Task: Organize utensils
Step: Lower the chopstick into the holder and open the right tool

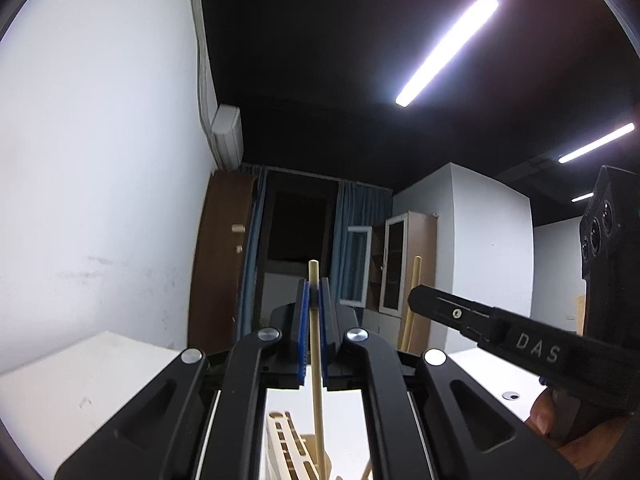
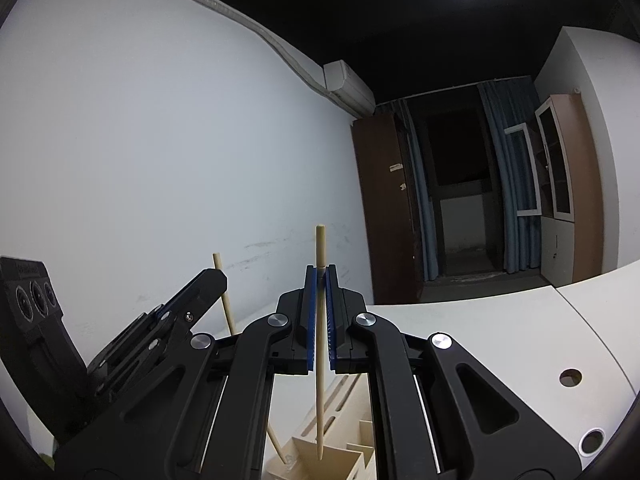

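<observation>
White walls and a dark ceiling fill both views. Left gripper (image 1: 314, 300) is clenched on 1 chopstick (image 1: 316, 380); right gripper (image 2: 321, 280) grasps another chopstick (image 2: 319, 360), both over the cream utensil holder (image 2: 344, 456) at bottom center.

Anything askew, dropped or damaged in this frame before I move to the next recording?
Nothing stands out. Each gripper, left and right, has its jaws shut on one chopstick, held roughly upright above the cream utensil holder. No breakage or spill shows.
</observation>
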The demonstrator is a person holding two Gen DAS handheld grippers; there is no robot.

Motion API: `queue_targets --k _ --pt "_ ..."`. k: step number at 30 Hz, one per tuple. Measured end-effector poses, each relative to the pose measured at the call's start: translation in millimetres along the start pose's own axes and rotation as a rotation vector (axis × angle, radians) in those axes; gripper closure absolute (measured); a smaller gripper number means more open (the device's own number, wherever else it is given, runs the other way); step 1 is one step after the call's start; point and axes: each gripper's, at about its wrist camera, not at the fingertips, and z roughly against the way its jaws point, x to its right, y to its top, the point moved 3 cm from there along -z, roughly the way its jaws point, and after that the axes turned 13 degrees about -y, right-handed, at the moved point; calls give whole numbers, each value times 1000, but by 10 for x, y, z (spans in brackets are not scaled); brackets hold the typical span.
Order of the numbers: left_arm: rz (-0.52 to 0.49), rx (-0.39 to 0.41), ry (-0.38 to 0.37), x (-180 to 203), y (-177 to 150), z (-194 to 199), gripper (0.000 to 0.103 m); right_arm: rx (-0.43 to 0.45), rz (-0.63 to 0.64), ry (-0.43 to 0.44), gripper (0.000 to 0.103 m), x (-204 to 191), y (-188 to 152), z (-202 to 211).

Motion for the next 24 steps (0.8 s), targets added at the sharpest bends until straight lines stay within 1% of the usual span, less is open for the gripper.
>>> queue_targets --k 7,16,20,24 --pt "26 -68 -3 -101 -240 -127 99 -65 43 -22 99 -7 -178 -165" --pt "11 -154 -21 -124 -502 -130 99 -123 79 -41 99 0 -370 -123" --pt "14 -179 -25 -155 -560 -102 99 -146 98 -37 99 -20 -442 -111" --pt "45 -193 -41 -206 -562 -60 99 -175 103 -32 99 -20 -517 -69"
